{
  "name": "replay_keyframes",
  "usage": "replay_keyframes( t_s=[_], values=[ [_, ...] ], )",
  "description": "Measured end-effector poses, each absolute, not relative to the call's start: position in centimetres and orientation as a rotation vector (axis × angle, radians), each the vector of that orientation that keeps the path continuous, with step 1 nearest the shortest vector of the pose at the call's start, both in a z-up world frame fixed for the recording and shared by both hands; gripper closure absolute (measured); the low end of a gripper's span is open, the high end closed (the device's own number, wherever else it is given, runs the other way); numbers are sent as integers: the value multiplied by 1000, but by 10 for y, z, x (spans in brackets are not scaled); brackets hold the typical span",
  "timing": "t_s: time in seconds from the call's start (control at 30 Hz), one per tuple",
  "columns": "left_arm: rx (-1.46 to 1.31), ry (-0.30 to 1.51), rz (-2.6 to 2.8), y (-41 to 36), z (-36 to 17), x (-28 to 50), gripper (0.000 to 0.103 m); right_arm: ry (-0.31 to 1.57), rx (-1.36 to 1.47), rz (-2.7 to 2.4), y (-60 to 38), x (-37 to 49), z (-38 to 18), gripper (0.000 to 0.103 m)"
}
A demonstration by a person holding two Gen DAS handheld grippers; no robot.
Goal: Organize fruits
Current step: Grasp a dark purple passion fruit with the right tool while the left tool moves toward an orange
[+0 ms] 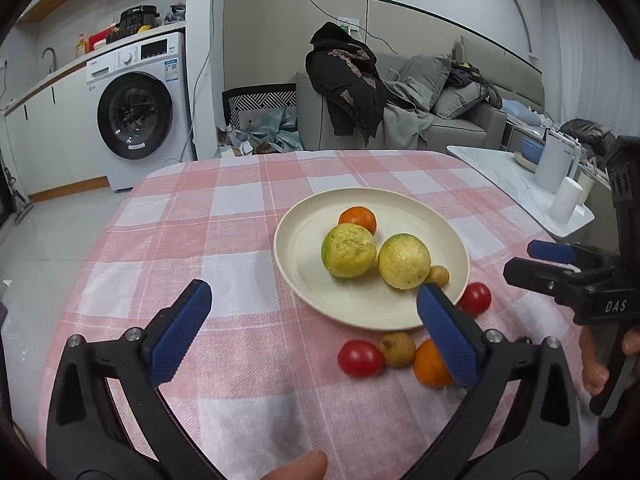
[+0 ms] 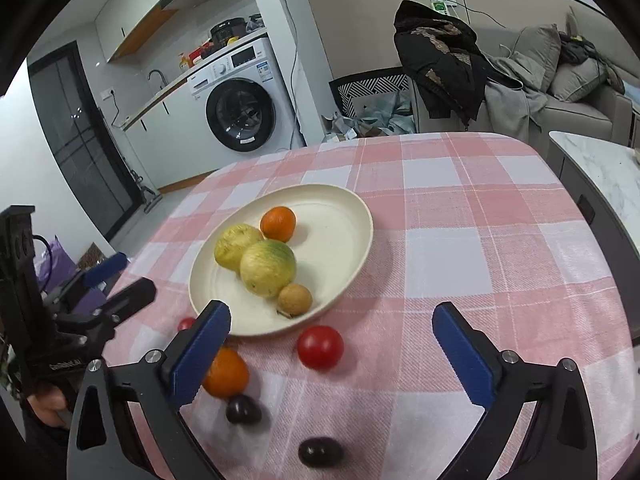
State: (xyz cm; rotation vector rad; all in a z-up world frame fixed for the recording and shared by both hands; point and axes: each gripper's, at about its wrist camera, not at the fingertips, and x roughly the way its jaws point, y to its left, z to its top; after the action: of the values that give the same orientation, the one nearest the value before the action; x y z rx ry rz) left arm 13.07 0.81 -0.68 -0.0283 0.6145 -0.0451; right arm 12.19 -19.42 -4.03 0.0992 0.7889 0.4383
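A cream plate (image 1: pixel 304 276) (image 2: pixel 348 224) on the pink checked tablecloth holds two yellow-green fruits (image 1: pixel 349 251) (image 2: pixel 268 268), an orange (image 1: pixel 358 219) (image 2: pixel 278 223) and a small brown longan (image 1: pixel 438 275) (image 2: pixel 295 299). Loose on the cloth near the plate lie two red tomatoes (image 1: pixel 360 358) (image 2: pixel 320 347), a second orange (image 1: pixel 430 364) (image 2: pixel 226 372), another longan (image 1: pixel 398 349) and two dark grapes (image 2: pixel 243 409). My left gripper (image 1: pixel 316 336) is open and empty above the cloth, before the plate. My right gripper (image 2: pixel 332 354) is open and empty over the loose fruits.
The table edge falls away to the floor at left (image 1: pixel 60 240). A marble side table (image 1: pixel 512 184) with white containers stands at right. A washing machine (image 1: pixel 136 112) and a sofa with clothes (image 1: pixel 400 100) are behind.
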Motion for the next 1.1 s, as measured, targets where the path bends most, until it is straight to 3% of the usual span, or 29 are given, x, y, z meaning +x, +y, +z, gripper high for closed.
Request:
replay_keyframes(
  t_s=[0.33,0.83,0.9,0.97,1.1],
  values=[
    [-44,660,-70,2,-8,83,1,831,37,417,-204,88,-42,0],
    [21,713,-125,-38,-21,75,1,932,-51,461,-198,63,-64,1],
    [27,721,-135,-40,-24,75,1,939,-52,493,-194,62,-65,4],
    [40,727,-134,-43,-26,76,1,946,-59,525,-191,60,-67,18],
    [37,738,-145,-45,-29,78,1,974,-64,554,-185,60,-72,33]
  ],
)
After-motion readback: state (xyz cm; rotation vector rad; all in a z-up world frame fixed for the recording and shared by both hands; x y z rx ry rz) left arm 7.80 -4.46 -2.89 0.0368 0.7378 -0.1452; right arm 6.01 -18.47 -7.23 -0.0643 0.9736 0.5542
